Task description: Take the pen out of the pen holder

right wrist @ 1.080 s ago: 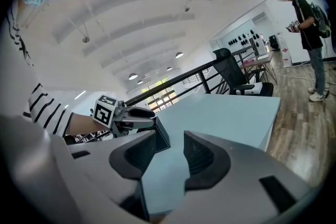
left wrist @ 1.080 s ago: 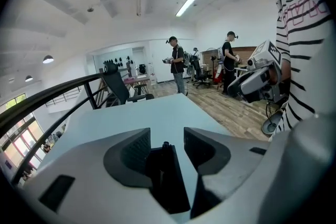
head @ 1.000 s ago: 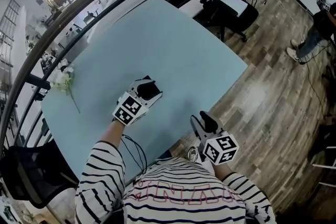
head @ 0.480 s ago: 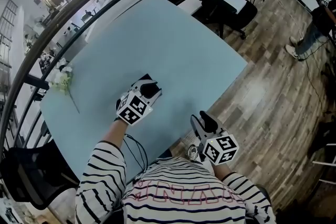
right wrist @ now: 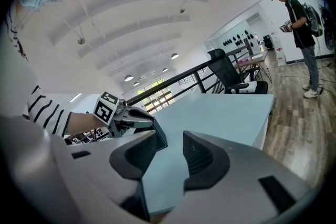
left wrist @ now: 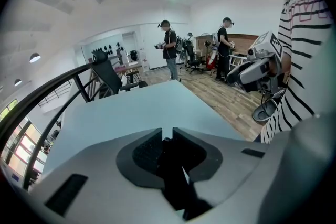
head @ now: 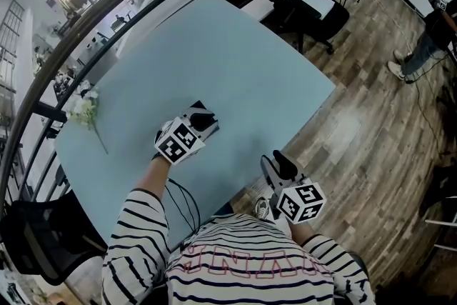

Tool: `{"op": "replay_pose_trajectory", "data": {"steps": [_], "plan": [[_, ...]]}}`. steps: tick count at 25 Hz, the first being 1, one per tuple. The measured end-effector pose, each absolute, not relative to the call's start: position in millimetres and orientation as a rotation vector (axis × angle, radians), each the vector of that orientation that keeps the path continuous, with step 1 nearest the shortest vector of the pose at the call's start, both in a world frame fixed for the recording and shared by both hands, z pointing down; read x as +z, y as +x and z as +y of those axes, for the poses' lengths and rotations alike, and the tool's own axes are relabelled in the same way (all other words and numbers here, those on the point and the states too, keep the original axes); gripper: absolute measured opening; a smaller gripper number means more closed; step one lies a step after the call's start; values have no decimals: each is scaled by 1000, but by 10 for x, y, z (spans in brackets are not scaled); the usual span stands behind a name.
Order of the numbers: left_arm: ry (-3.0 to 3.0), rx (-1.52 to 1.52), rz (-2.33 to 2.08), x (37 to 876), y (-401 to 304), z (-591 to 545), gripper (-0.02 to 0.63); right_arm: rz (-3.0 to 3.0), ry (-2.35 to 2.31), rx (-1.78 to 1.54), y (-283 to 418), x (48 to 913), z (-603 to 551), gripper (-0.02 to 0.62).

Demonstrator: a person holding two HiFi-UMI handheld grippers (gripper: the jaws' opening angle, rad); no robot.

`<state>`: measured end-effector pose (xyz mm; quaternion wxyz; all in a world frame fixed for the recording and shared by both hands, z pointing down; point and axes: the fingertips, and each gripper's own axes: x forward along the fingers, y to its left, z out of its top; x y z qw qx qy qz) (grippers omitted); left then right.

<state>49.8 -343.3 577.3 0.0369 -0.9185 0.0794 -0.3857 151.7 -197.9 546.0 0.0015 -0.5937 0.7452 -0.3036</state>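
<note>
A black pen holder (head: 211, 126) stands on the light blue table (head: 235, 61), near its front edge. My left gripper (head: 200, 116) points steeply down over it and hides most of it. In the left gripper view the jaws (left wrist: 168, 134) are closing, with only a narrow gap left. A slim dark pen tip (left wrist: 167, 140) sits in that gap, above the holder's dark body (left wrist: 181, 186). I cannot tell whether the pads touch the pen. My right gripper (head: 271, 162) hangs open and empty past the table's front edge, and its view shows the left gripper (right wrist: 143, 117) over the holder (right wrist: 160, 139).
A sprig of white flowers (head: 84, 109) lies at the table's left edge. A black railing (head: 107, 3) curves behind the table. An office chair (head: 314, 7) stands at the far right corner, and people stand on the wooden floor (head: 371, 132). A black cable (head: 187, 207) hangs by my left arm.
The left gripper has tipped slightly over the pen holder and its marker cube has shifted a little up in the head view. The right gripper has stayed still.
</note>
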Motion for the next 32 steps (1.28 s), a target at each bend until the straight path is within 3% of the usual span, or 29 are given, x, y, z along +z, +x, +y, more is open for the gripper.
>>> {"op": "replay_pose_trajectory", "data": {"steps": [14,32], "plan": [[-2822,-1084,353,5642,549,-3471,64,2355,-1842,-940,1577,5434,-1978,166],[-2793,-735,758,4732,244,-3176,64,2520,-1670,-855,1315,5270,-1893,163]]}}
